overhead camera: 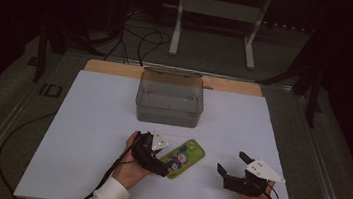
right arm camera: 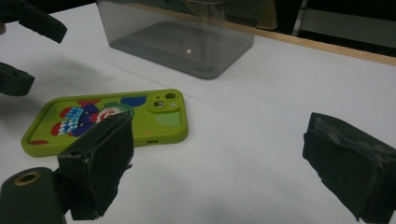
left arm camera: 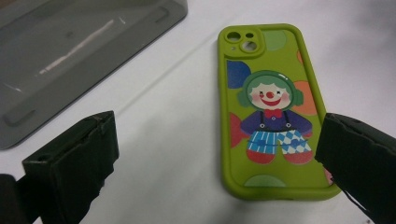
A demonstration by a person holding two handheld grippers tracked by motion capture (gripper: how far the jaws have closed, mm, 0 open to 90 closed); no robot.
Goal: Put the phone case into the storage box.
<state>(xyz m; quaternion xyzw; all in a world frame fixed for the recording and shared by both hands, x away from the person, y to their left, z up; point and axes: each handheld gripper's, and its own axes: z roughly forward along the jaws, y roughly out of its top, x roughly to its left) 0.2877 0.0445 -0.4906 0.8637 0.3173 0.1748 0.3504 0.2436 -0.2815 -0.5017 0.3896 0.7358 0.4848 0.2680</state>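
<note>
A lime-green phone case (overhead camera: 184,158) with a cartoon clown on its back lies flat on the white sheet, camera cut-outs toward the far right. My left gripper (overhead camera: 160,154) is open at the case's near-left end. In the left gripper view the case (left arm camera: 271,107) lies between the jaws of the left gripper (left arm camera: 218,128), nearer the right one, which covers its lower corner. My right gripper (overhead camera: 232,163) is open and empty, a short way right of the case. In the right gripper view the right gripper (right arm camera: 219,126) points at bare sheet, with the case (right arm camera: 154,119) off to its left.
A smoky see-through plastic box (overhead camera: 169,98) stands open-topped behind the case, in the middle of the white sheet (overhead camera: 90,135). A wooden board edge (overhead camera: 112,68) shows behind the sheet. A metal stand (overhead camera: 220,9) and cables (overhead camera: 141,40) lie on the floor beyond.
</note>
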